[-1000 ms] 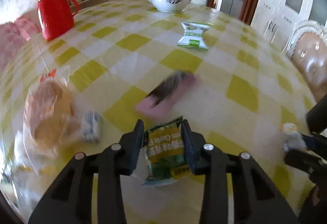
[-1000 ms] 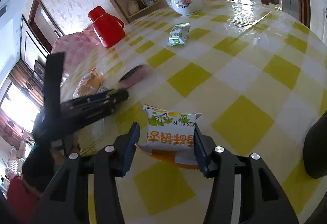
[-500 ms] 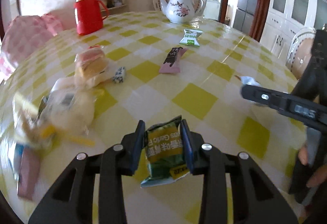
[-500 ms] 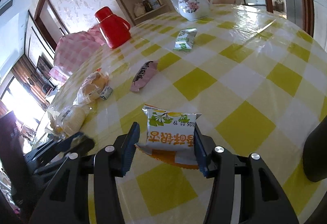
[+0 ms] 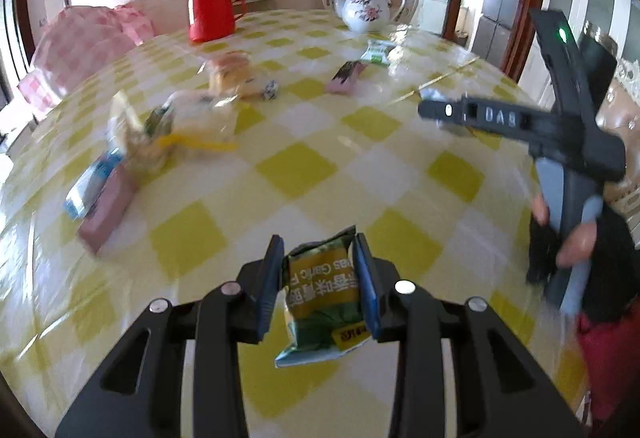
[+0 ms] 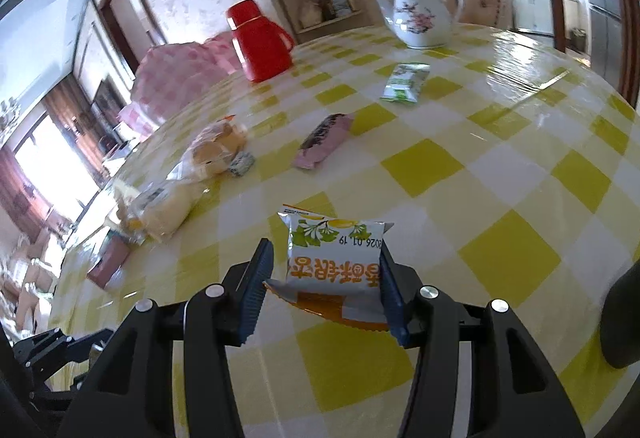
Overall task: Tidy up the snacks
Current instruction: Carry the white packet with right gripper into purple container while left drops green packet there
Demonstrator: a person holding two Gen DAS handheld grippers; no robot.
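While both grippers tilt downward, fingers clamp packets.

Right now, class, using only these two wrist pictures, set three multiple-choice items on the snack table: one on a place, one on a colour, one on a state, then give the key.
1. Where does the small green-and-white packet lie?
A. In front of the white teapot
B. On a chair
C. Under the red flask

2. What colour are the tablecloth's checks?
A. Blue and white
B. Yellow and white
C. Red and green

3. What is the left hand-held gripper doing?
A. Empty and open
B. Gripping the teapot
C. Shut on the green snack bag

Key: 1 A, the packet sits on the cloth just nearer than the teapot. 2 B, yellow squares alternate with white. 3 C, both pads press the bag's sides.
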